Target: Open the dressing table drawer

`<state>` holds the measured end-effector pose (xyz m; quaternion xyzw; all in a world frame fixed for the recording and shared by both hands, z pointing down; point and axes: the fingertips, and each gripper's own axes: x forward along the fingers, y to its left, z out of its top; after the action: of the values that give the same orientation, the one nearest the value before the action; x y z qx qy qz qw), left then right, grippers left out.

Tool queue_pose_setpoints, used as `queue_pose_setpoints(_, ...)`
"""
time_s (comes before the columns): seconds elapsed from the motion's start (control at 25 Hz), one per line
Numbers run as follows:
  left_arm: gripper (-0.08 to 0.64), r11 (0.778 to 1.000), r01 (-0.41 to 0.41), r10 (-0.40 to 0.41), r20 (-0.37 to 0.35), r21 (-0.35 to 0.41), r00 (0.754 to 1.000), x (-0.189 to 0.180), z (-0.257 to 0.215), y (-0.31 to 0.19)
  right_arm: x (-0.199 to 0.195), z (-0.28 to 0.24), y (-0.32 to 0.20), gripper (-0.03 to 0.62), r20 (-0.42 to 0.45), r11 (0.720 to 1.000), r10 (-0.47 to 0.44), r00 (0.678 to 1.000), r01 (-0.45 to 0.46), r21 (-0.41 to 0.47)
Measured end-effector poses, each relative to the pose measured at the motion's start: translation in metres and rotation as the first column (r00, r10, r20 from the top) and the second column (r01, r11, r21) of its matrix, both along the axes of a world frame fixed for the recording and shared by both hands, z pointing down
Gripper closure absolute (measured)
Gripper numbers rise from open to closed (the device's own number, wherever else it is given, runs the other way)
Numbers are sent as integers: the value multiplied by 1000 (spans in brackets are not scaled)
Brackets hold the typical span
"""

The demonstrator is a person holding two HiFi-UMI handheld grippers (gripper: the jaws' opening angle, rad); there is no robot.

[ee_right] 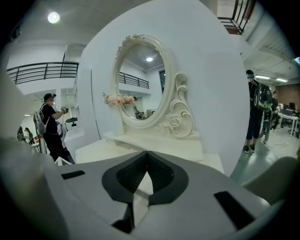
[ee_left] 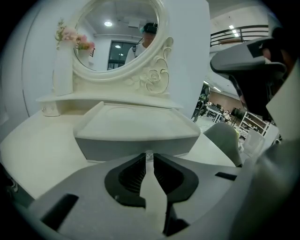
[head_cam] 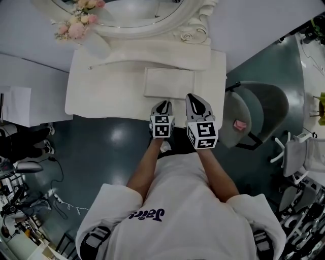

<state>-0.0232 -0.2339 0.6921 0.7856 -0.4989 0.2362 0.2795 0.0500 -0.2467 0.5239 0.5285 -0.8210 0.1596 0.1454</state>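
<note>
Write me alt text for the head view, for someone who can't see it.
Seen from above, a person in a white shirt holds the left gripper and right gripper side by side at the front edge of a white dressing table. Its oval mirror and pink flowers are beyond; a grey chair stands to the right.

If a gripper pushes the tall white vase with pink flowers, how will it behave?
The tall white vase looks narrow, with pink flowers on top, so it would probably tip rather than slide. Its smooth surface suggests ceramic, perhaps fragile.
</note>
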Motion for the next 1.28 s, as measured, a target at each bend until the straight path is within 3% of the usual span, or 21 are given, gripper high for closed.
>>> queue_pose_setpoints(0.36,441,999,20,-20,-6,-41,1000,2,19,-9,-6,10,-13,583,-8,999,-23,1000,23,-23)
queue_pose_setpoints(0.6,441,998,45,-44,5,-35,999,1,22,-12,-12,9,-20,582,-7,999,-35,999,35,-19)
queue_pose_setpoints(0.72,486,998,51,-51,0,-48,999,5,22,-13,-12,9,-21,581,-6,999,-33,999,33,-18)
queue_pose_setpoints(1.28,490,994,84,-85,-20,-70,996,5,22,-14,-22,-1,-14,583,-27,999,-36,999,37,15)
